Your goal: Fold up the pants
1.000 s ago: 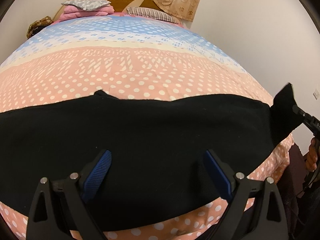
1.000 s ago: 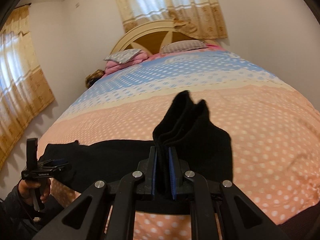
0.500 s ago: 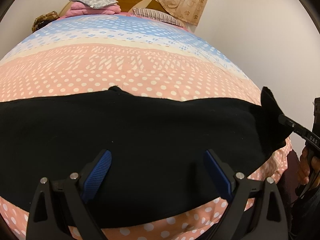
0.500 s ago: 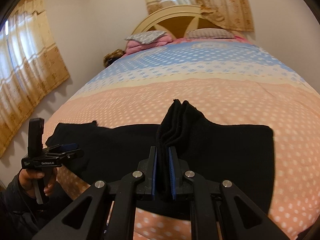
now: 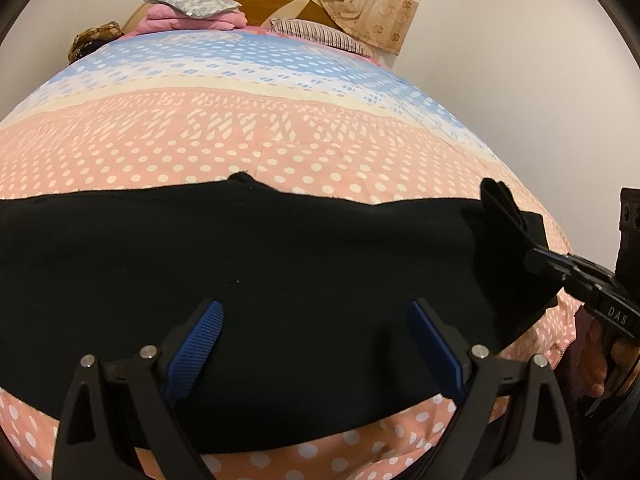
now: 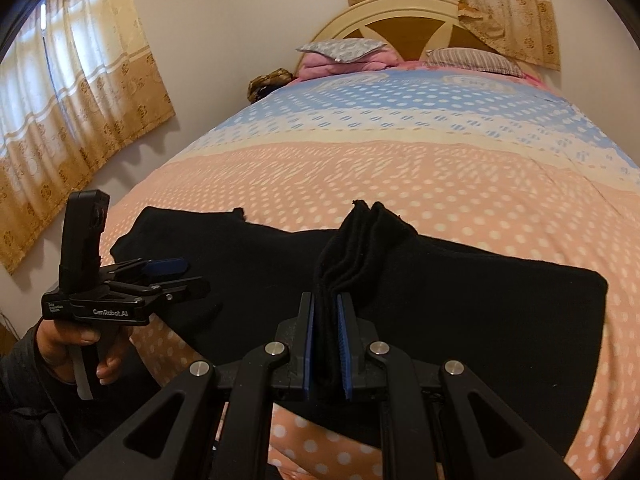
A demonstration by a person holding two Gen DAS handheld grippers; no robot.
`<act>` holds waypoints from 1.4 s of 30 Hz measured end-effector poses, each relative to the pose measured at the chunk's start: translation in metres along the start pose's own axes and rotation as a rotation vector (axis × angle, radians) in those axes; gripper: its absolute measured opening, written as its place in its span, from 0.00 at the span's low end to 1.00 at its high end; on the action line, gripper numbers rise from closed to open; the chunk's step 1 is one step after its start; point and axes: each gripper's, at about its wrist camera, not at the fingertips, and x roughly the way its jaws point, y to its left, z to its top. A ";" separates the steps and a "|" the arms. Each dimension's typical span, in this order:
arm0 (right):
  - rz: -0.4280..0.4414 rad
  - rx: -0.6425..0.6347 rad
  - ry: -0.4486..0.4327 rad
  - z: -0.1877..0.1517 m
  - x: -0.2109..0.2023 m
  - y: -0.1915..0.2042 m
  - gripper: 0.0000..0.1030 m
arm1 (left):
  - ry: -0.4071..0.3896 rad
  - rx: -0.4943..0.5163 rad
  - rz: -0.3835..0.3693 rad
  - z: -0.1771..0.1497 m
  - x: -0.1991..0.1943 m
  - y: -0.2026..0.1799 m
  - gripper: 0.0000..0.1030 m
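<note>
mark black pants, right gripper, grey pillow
black pants [image 5: 280, 280], left wrist view, flat middle of the cloth.
right gripper [image 6: 327, 344], right wrist view, bunched cloth between its pads.
grey pillow [image 6: 342, 47], right wrist view, top face.

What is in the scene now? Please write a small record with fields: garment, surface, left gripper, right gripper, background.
garment: black fabric pants, spread flat across the near part of the bed
surface: bedspread with pink, cream and blue dotted bands
left gripper: left gripper, open, above the pants, nothing between its blue pads
right gripper: right gripper, shut on a bunched end of the pants, raised off the bed
background: grey patterned pillow, wooden headboard, beige curtains
</note>
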 end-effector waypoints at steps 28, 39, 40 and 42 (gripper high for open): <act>0.016 0.126 0.006 -0.026 -0.021 -0.045 0.47 | 0.036 0.161 -0.091 0.015 0.016 -0.064 0.86; -0.043 0.389 -0.231 -0.041 -0.065 -0.114 0.47 | 0.095 0.180 -0.174 0.029 0.053 -0.106 0.49; -0.041 0.382 -0.240 -0.041 -0.065 -0.113 0.47 | 0.094 0.181 -0.175 0.029 0.054 -0.107 0.27; -0.036 0.368 -0.257 -0.042 -0.064 -0.111 0.47 | 0.109 0.174 -0.219 0.030 0.052 -0.107 0.12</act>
